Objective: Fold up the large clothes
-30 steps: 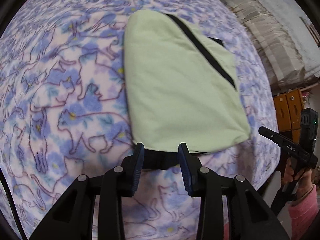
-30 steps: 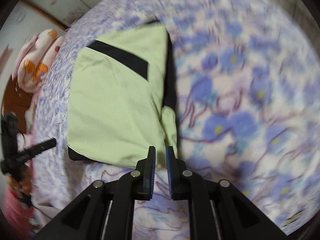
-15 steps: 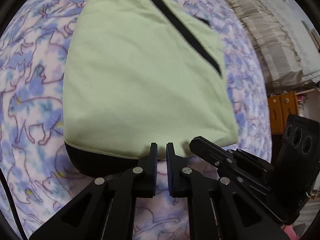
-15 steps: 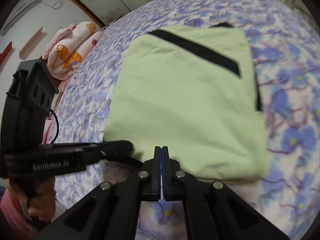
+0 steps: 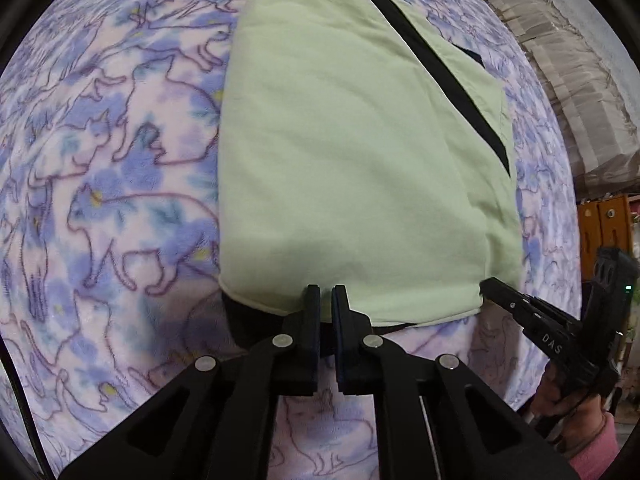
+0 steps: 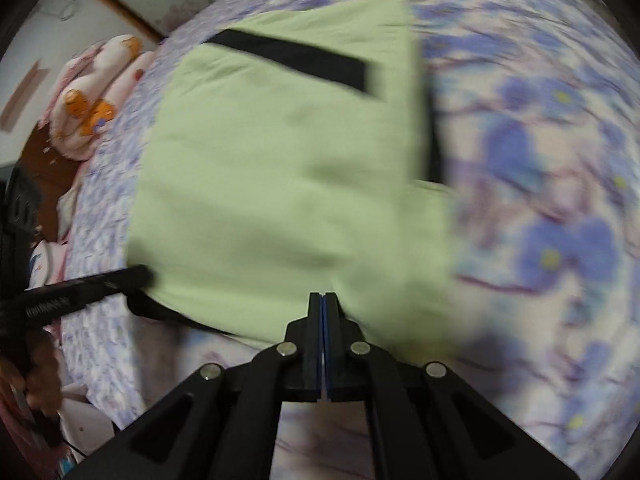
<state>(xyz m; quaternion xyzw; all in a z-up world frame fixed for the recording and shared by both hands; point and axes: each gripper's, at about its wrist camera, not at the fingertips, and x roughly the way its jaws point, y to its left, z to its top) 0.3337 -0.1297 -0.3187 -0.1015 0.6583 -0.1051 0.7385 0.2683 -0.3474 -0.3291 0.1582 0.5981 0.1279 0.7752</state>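
A pale green garment [image 5: 360,152] with black trim lies folded into a compact block on the cat-print blanket [image 5: 112,168]; it also shows in the right wrist view [image 6: 280,184]. My left gripper [image 5: 326,300] is nearly shut, its tips at the garment's near hem with a black layer beneath; whether it pinches cloth is unclear. My right gripper [image 6: 323,304] is shut at the garment's near edge and seems empty. The right gripper also shows in the left wrist view [image 5: 532,320] touching the garment's near right corner. The left gripper shows in the right wrist view [image 6: 80,288] at the near left corner.
A pink bundled quilt with orange prints [image 6: 96,108] lies at the far left of the bed. An orange cabinet [image 5: 604,232] stands beyond the bed's right edge, with a pale curtain [image 5: 560,52] behind it. The blanket spreads wide to the left of the garment.
Both grippers have stayed shut at the near hem. The right gripper has drawn back and right from the left one. The right wrist view is now blurred by motion.
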